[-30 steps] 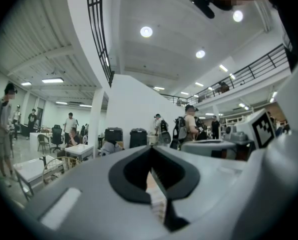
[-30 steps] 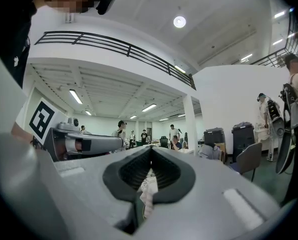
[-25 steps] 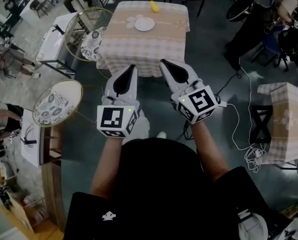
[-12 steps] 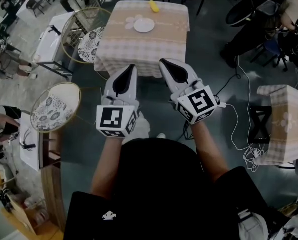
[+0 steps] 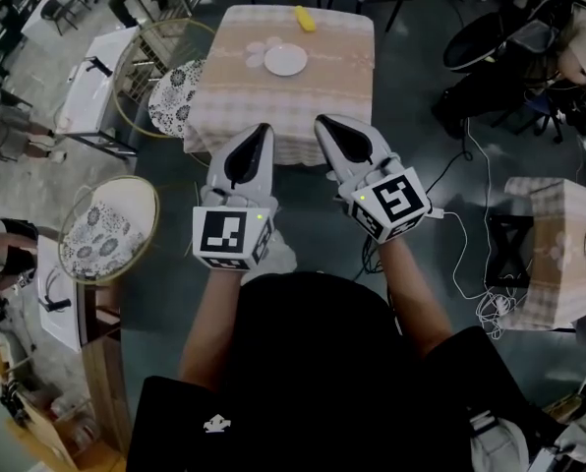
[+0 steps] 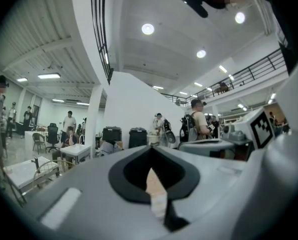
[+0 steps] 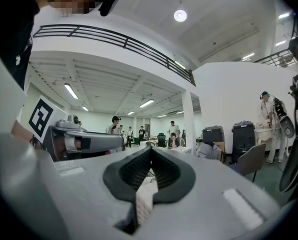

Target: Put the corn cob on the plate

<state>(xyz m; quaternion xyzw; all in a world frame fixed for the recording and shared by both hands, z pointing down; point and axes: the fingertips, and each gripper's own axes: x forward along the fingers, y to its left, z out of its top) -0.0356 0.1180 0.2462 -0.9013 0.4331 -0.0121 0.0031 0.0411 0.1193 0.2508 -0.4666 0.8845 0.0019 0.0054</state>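
The left claw [image 5: 260,138] is clenched on nothing and held level, aimed at the far desk [image 5: 236,67]; I judge this a carrying pose for the approach. On that checked desk the white plate [image 5: 285,60] sits mid-top. The yellow corn cob [image 5: 304,17] lies apart from it at the far edge, untouched. The right claw [image 5: 328,131] is likewise clenched and empty. Nothing written is readable, only square markers on the cubes.
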